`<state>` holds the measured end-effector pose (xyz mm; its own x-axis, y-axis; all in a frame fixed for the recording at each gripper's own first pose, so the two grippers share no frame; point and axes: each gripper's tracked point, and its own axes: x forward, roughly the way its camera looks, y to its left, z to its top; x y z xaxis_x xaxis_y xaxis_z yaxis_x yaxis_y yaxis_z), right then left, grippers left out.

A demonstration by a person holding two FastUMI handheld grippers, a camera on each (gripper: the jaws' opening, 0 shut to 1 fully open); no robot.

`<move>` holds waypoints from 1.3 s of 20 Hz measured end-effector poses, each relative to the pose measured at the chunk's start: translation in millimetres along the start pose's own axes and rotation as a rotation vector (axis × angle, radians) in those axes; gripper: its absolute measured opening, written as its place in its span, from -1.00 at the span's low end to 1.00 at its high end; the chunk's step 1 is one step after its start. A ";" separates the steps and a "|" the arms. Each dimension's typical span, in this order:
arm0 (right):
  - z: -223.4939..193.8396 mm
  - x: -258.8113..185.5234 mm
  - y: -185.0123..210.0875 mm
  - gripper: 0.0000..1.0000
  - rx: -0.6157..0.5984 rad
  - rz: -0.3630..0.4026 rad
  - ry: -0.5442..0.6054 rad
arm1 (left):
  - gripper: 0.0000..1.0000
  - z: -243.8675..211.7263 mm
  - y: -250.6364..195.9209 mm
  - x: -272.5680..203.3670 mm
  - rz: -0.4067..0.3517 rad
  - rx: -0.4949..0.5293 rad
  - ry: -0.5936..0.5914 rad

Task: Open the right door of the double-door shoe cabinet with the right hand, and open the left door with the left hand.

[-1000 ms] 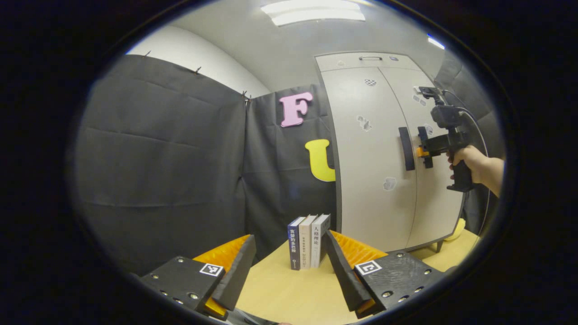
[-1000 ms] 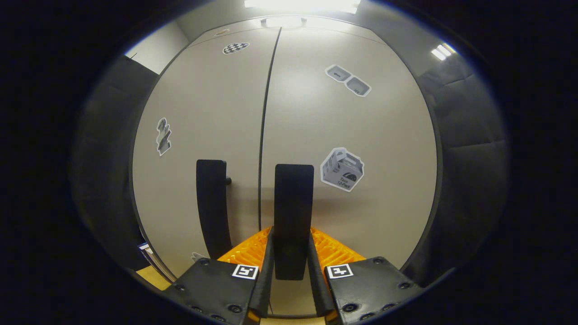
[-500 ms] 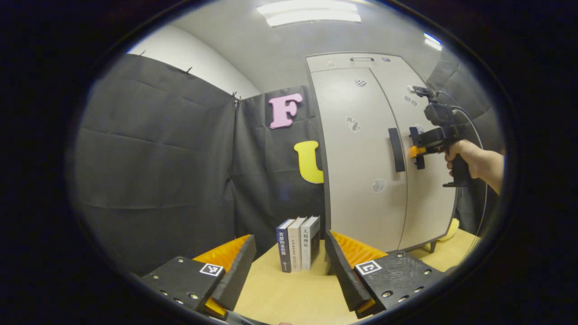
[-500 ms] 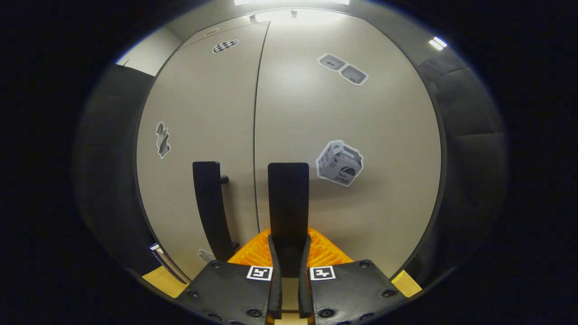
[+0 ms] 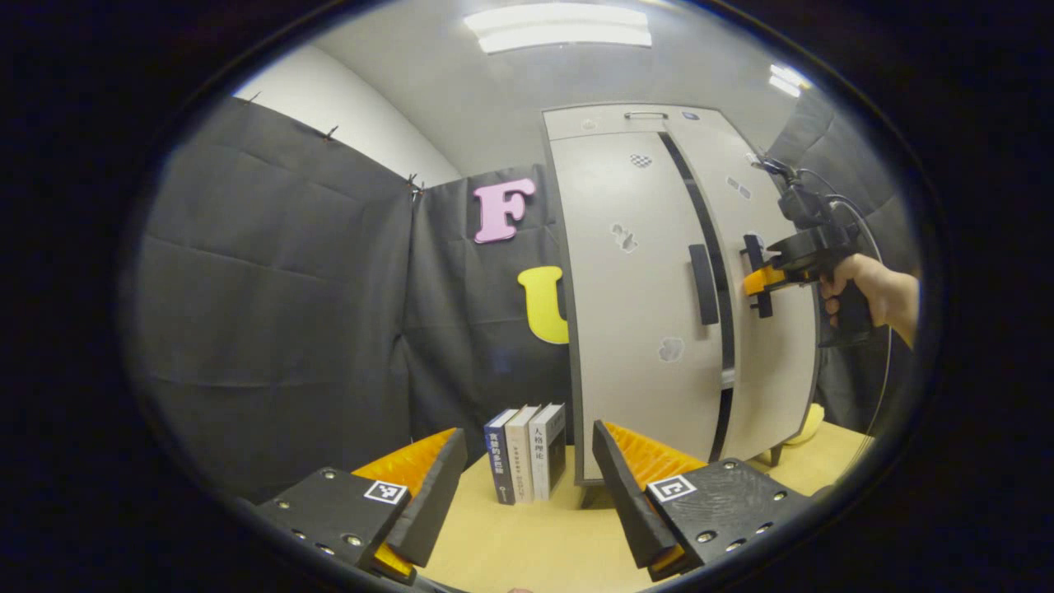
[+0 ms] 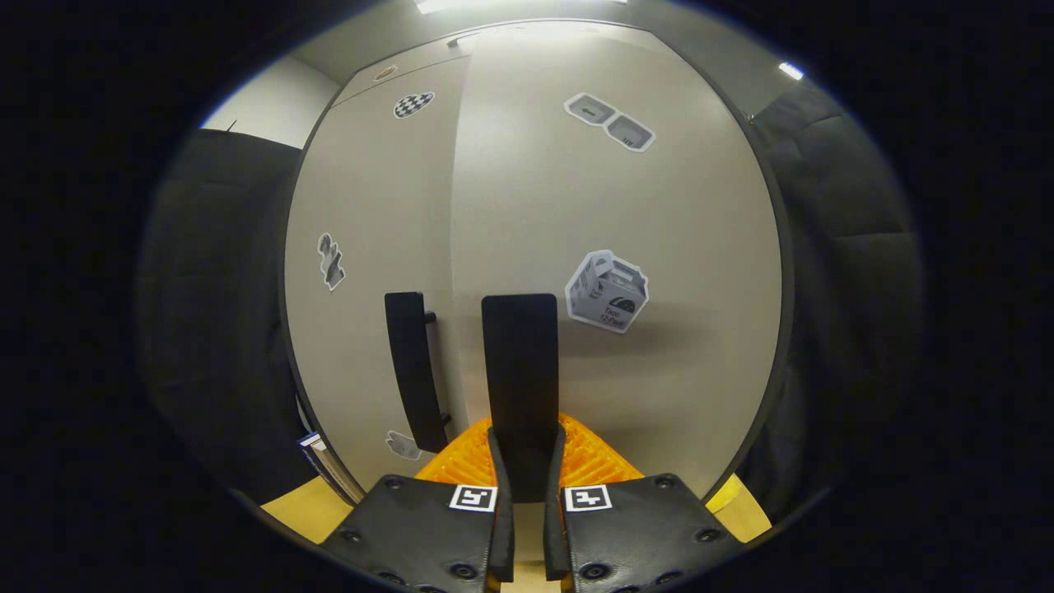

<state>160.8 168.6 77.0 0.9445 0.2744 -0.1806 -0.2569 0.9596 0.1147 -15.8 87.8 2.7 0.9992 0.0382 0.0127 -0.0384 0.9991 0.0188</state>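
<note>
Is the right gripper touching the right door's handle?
Touching. The right gripper view shows the right gripper with both fingers pressed on the right door's handle.

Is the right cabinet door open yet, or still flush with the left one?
Ajar: right door stands off left door, dark gap between; right gripper clamps its handle.

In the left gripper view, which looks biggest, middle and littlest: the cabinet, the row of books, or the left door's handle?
1. Cabinet, by far the biggest.
2. Books.
3. Handle, littlest, though not much smaller than the books; it hangs farther from the camera, so it may look smaller than it is.
</note>
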 end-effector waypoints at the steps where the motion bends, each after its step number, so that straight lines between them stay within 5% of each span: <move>1: -1.0 -5.1 -1.1 -0.69 -0.003 0.010 0.005 | 0.82 0.5 -4.0 0.1 -0.009 0.002 -0.003; 17: -5.7 -74.6 -28.0 -0.69 -0.017 0.161 0.050 | 0.80 0.5 -95.2 16.6 -0.155 0.004 0.004; 26: -3.7 -90.8 -51.1 -0.69 -0.020 0.164 0.048 | 0.80 -3.6 -150.1 25.6 -0.232 0.016 0.017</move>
<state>87.4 94.9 83.9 0.8788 0.4299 -0.2072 -0.4115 0.9025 0.1273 15.6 -61.1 -3.4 0.9813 -0.1920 -0.0109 0.1923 0.9807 0.0350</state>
